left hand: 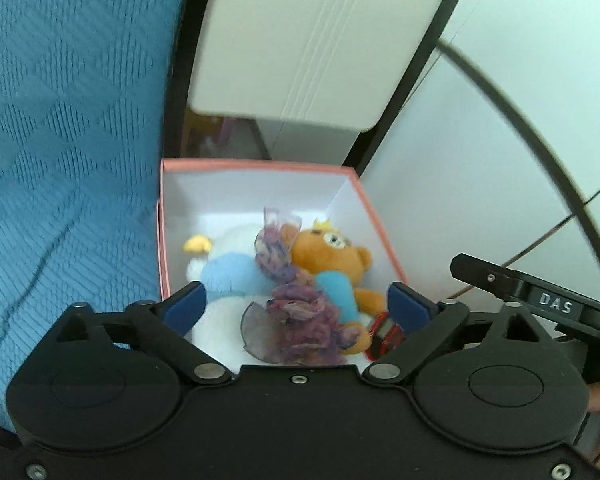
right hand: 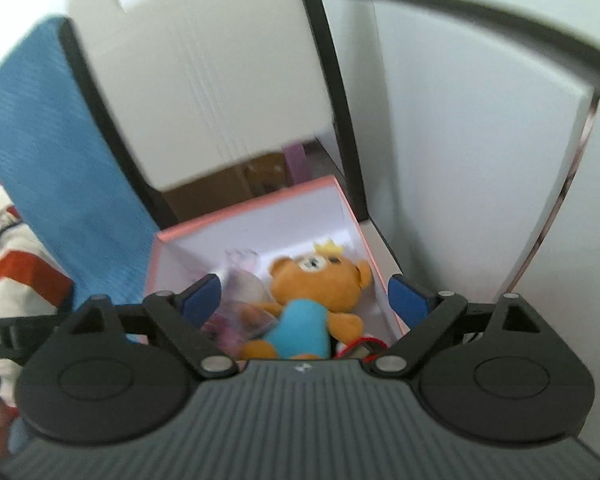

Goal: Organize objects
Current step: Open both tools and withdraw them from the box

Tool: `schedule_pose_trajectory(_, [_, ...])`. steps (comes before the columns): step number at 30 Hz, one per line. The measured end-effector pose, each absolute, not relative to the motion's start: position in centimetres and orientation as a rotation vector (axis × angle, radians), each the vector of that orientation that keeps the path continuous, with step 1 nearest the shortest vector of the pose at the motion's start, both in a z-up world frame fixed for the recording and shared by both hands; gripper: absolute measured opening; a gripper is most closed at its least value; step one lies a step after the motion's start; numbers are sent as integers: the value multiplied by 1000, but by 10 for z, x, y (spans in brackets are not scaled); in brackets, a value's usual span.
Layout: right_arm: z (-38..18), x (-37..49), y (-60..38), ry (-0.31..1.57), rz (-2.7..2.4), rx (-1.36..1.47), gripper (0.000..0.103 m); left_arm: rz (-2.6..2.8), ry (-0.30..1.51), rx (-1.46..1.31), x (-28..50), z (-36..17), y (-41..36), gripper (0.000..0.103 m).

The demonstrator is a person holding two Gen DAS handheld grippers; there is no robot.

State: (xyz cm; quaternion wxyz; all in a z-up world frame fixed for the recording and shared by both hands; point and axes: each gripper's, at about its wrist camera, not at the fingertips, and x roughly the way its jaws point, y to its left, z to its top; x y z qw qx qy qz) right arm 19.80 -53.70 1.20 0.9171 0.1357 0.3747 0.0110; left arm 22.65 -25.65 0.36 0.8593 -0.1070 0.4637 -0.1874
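Both grippers hang over a pink-rimmed box (left hand: 260,166) with white inner walls, lid off.

Left gripper (left hand: 296,306): jaws released, spread wide, blue pads either side of the box contents, nothing between them pressed or gripped. In its view the box holds an orange bear plush (left hand: 332,256) in a light blue shirt with a small yellow crown, lying on its back toward the right wall. Left of it lies a white plush (left hand: 228,268) with a light blue part and a yellow bit near the box's left wall; what animal it is cannot be told. Between and partly over the two plushes sits a clear bag of purple dried petals (left hand: 296,300). A small red-and-black item (left hand: 384,334) sits at the near right corner, beside the bear's leg; too small to identify.

Right gripper (right hand: 306,300): jaws also released and wide, empty. Its view is blurred. The bear plush (right hand: 320,280) shows straight ahead, with the petal bag (right hand: 240,300) just to its left and the red item (right hand: 360,346) at the bottom edge.

Blue knit fabric (left hand: 60,140) lies left of the box, touching its side. A white panel (left hand: 320,40) with a black frame stands behind the box. Striped orange-and-white cloth (right hand: 12,272) shows far left in the right wrist view. The right gripper's black body (left hand: 540,300) pokes in at the right of the left wrist view.
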Motion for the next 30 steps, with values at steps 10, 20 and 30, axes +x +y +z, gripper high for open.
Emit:
schedule_pose_trajectory(10, [83, 128, -512, 667, 58, 272, 92, -407, 865, -199, 171, 62, -229, 102])
schedule_pose_trajectory(20, [82, 67, -477, 680, 77, 272, 92, -419, 838, -194, 116, 63, -199, 102])
schedule_pose_trajectory(30, [64, 33, -463, 713, 52, 286, 92, -441, 815, -196, 90, 59, -181, 102])
